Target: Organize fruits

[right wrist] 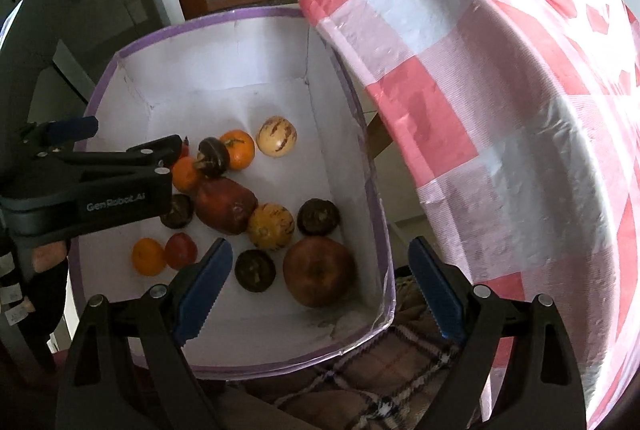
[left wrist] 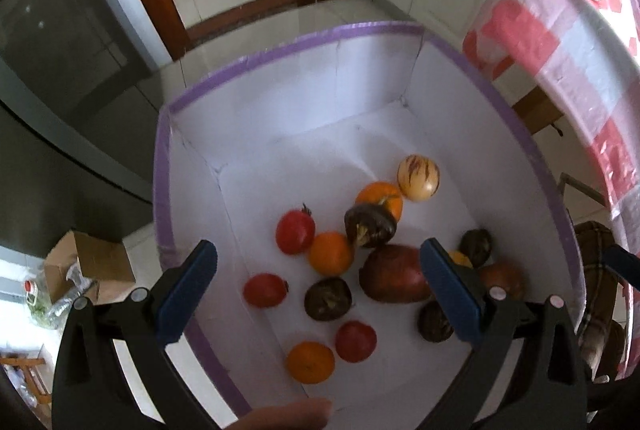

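Observation:
A white box with a purple rim [left wrist: 280,46] [right wrist: 200,18] holds loose fruit. In the left wrist view I see oranges [left wrist: 330,254], red tomatoes [left wrist: 295,232], dark mangosteens [left wrist: 370,226], a reddish mango [left wrist: 394,276] and a pale striped melon [left wrist: 418,177]. My left gripper [left wrist: 318,246] [right wrist: 136,132] hangs open over the fruit with nothing between its fingers. My right gripper [right wrist: 320,244] stands open above the box's near right corner, over a large red-brown round fruit [right wrist: 318,270]. A yellow striped melon [right wrist: 272,226] lies beside the mango [right wrist: 226,204].
A table with a red and white checked cloth [right wrist: 500,110] [left wrist: 560,30] overhangs the box's right side. A plaid cloth [right wrist: 380,370] lies under the near edge. A cardboard box [left wrist: 92,262] sits on the tiled floor to the left. A person's hand [right wrist: 44,254] holds the left gripper.

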The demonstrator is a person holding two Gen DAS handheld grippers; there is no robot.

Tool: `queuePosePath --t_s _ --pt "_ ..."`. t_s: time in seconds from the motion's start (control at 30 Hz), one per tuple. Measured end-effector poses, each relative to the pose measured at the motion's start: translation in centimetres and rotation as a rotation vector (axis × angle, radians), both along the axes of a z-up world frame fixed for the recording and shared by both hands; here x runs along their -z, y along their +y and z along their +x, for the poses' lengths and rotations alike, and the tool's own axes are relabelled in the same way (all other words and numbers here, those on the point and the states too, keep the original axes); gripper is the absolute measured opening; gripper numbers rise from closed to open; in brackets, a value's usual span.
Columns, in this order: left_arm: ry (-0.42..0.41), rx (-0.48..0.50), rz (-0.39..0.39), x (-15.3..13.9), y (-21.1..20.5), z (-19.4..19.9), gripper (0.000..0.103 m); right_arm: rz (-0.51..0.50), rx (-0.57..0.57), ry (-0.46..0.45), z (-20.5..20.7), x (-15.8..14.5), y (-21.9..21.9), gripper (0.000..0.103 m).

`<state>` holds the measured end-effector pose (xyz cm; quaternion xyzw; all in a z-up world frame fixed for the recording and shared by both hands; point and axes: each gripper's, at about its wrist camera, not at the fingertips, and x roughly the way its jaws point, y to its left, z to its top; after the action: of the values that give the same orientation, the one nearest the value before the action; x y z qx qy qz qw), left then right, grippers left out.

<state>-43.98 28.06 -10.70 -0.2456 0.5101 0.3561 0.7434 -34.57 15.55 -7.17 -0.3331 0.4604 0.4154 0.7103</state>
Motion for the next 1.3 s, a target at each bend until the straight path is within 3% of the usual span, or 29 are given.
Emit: queuePosePath --t_s 1.3 --pt "0.005 -0.013 -0.024 0.8 0.3 -0.1 0.101 -0.035 -0.006 0.014 -0.1 1.4 -0.1 0.087"
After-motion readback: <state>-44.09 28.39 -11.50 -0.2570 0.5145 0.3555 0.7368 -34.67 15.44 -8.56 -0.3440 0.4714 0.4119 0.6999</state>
